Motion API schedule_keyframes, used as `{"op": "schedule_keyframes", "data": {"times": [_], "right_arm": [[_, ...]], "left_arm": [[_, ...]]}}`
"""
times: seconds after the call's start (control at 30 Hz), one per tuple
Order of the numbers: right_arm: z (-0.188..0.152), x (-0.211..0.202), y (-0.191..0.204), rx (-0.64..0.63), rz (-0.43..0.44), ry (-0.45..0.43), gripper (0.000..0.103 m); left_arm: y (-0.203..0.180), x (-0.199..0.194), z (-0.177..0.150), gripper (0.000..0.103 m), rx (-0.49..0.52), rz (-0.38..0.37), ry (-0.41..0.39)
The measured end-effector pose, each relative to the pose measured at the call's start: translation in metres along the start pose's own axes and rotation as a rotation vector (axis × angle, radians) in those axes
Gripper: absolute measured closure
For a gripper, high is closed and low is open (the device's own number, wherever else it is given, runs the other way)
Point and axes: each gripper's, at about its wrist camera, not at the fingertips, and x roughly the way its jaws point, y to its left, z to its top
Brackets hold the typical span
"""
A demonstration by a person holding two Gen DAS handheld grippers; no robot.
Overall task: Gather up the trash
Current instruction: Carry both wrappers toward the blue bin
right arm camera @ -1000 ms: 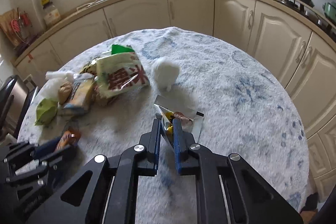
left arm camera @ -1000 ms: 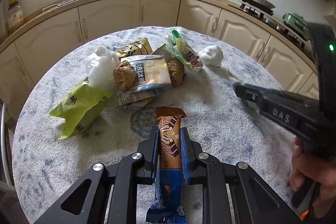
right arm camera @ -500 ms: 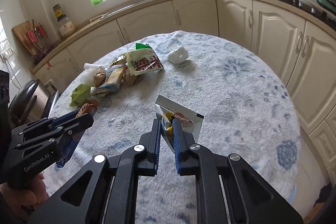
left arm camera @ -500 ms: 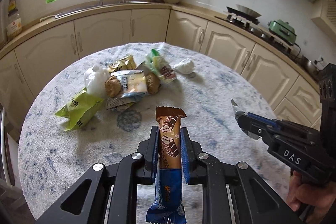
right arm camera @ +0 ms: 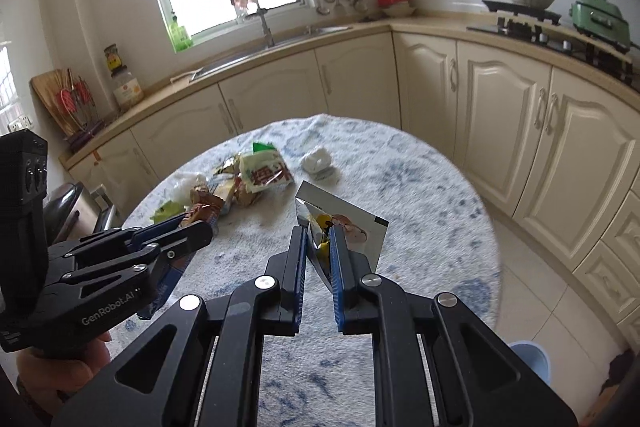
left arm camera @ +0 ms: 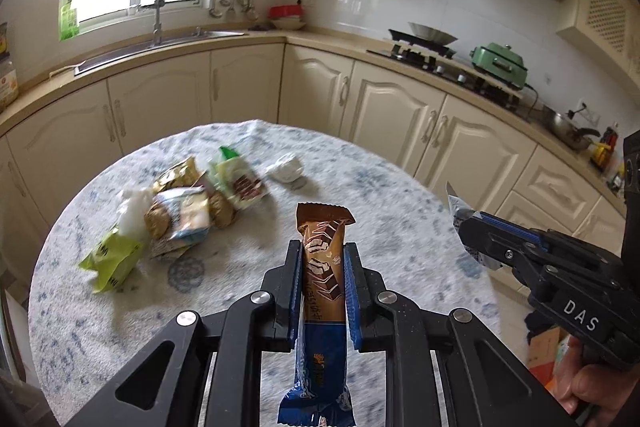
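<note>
Left gripper (left arm camera: 322,259) clamped on brown-and-blue snack bar wrapper (left arm camera: 322,291), held upright, tail hanging below the pads. Right gripper (right arm camera: 319,243) clenched on a silver sachet (right arm camera: 348,227), pinched near one corner, rest sticking out to the side. Both held up off the round table (left arm camera: 360,187), nothing resting on it.

Rest of trash on tabletop: heap of wrappers (left arm camera: 188,207) w/ green bag (left arm camera: 112,259) at near edge, crumpled tissue (left arm camera: 286,167) a bit apart. Blue bucket-like rim (right arm camera: 530,357) on floor past table edge, prob. the bin, can't confirm.

Risks, as judged:
- Sachet gripped by a corner only; quick swing could let it slip or tear free, landing on floor.
- Bar wrapper slick, long tail dangling; may slide down thru pads if grip eases, or snag table edge on the way.
- Grippers close together; crossing paths toward one bin could knock one item loose.
- Bin barely in view; releasing early means a miss.
</note>
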Motion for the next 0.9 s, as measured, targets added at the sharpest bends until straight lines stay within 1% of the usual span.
{"op": "schedule_keyframes", "data": {"times": [0.1, 0.23, 0.47, 0.7, 0.8, 0.9], "right_arm": [[0.004, -0.018, -0.012, 0.013, -0.026, -0.033, 0.092], [0.004, -0.044, -0.041, 0.050, -0.083, -0.076, 0.092], [-0.007, -0.085, -0.107, 0.138, -0.212, -0.111, 0.092], [-0.029, -0.115, -0.175, 0.239, -0.332, -0.112, 0.092], [-0.043, -0.121, -0.203, 0.284, -0.376, -0.102, 0.092], [-0.059, -0.124, -0.229, 0.330, -0.401, -0.085, 0.092]], "left_arm": [[-0.021, 0.001, 0.009, 0.088, 0.030, -0.035, -0.012], [-0.057, 0.006, 0.018, 0.088, 0.081, -0.100, -0.017], [-0.119, 0.035, 0.034, 0.088, 0.164, -0.199, 0.027], [-0.184, 0.079, 0.044, 0.088, 0.226, -0.288, 0.084], [-0.210, 0.105, 0.045, 0.088, 0.240, -0.322, 0.123], [-0.236, 0.134, 0.042, 0.088, 0.260, -0.346, 0.160]]}}
